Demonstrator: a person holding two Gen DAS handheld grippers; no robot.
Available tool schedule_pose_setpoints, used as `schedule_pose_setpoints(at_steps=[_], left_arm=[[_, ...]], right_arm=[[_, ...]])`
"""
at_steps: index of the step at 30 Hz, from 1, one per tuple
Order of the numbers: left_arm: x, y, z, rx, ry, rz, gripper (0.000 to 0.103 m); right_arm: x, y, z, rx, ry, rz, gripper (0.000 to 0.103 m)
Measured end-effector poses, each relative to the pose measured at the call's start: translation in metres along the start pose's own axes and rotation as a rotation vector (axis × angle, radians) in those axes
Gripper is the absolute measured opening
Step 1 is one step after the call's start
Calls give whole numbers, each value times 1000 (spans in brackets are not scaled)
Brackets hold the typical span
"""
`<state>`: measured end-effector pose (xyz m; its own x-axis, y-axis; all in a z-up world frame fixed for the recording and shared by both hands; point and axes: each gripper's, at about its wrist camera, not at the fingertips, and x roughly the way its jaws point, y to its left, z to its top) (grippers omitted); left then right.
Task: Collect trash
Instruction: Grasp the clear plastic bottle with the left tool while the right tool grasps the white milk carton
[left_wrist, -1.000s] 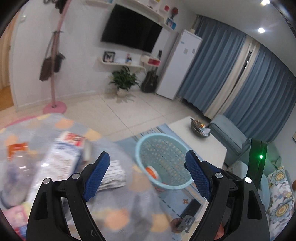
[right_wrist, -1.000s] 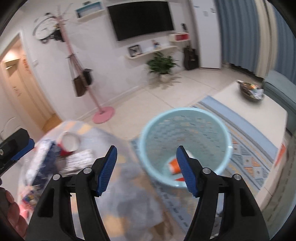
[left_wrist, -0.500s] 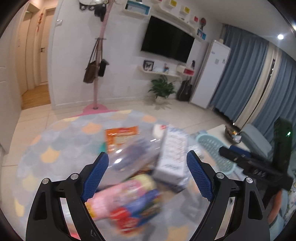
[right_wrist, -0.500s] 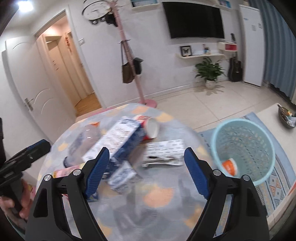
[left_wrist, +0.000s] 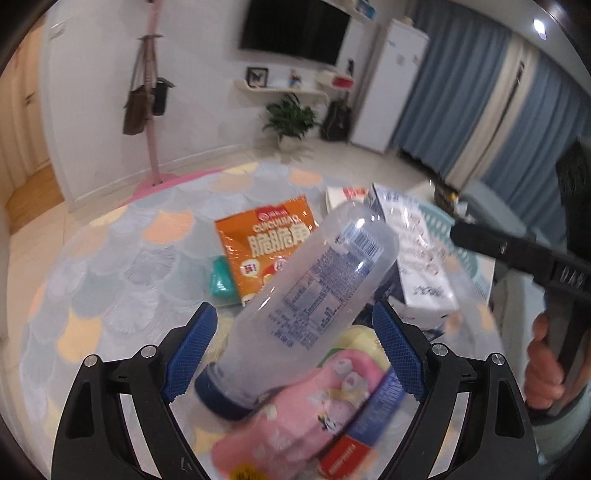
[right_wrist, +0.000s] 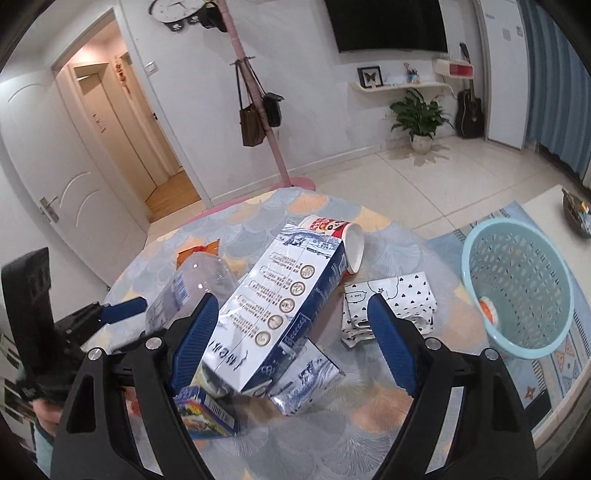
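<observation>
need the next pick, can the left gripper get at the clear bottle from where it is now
Probably yes. The left gripper is open, and the clear bottle lies slantwise between its pads with nothing on top. The pink packet crowds its capped end.

I see a pink coat stand (right_wrist: 258, 99) against the white wall, with a brown bag (right_wrist: 250, 125) and a darker one hanging from it. A wall clock (right_wrist: 177, 7) sits near its top. To the right I have a black television (right_wrist: 388, 26) on the wall, a shelf (right_wrist: 400, 85) under it holding a framed butterfly (right_wrist: 369, 76), a potted plant (right_wrist: 421, 118) on the tiled floor and a guitar (right_wrist: 470, 110) leaning just beside a white fridge (right_wrist: 506, 70). Blue curtains (left_wrist: 461, 110) hang along the right. A white door (right_wrist: 55, 177) stands on my left, beside an open hallway
</observation>
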<state>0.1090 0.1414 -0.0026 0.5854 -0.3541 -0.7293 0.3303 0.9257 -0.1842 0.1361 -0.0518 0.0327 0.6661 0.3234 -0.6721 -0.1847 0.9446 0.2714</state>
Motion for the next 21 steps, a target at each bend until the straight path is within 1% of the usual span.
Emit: schedule_pose_setpoints(at_steps=[2, 3, 5, 6, 8, 11, 14, 15, 19, 21], left_arm=[[9, -4, 3, 33, 20, 14, 84], [13, -6, 5, 48, 34, 20, 82], [18, -9, 5, 73, 52, 27, 79], [21, -11, 6, 91, 60, 42, 79], [22, -12, 5, 109, 57, 55, 79], [18, -8, 3, 102, 43, 47, 77], [12, -3, 0, 79, 22, 43, 71], [9, 2, 0, 55, 15, 39, 69], [-3, 22, -3, -52, -33, -27, 68], [-8, 32, -3, -99, -53, -40, 68]], right_arm=[[7, -3, 3, 16, 13, -7, 78], [10, -5, 3, 24, 20, -8, 78], [17, -7, 6, 49, 37, 0, 78], [19, -7, 6, 58, 41, 4, 78], [25, -7, 8, 77, 52, 11, 79], [29, -4, 10, 94, 59, 16, 79], [36, 2, 10, 100, 67, 11, 79], [38, 4, 9, 100, 71, 10, 79], [46, 13, 8, 108, 95, 13, 79], [49, 18, 8, 107, 102, 7, 79]])
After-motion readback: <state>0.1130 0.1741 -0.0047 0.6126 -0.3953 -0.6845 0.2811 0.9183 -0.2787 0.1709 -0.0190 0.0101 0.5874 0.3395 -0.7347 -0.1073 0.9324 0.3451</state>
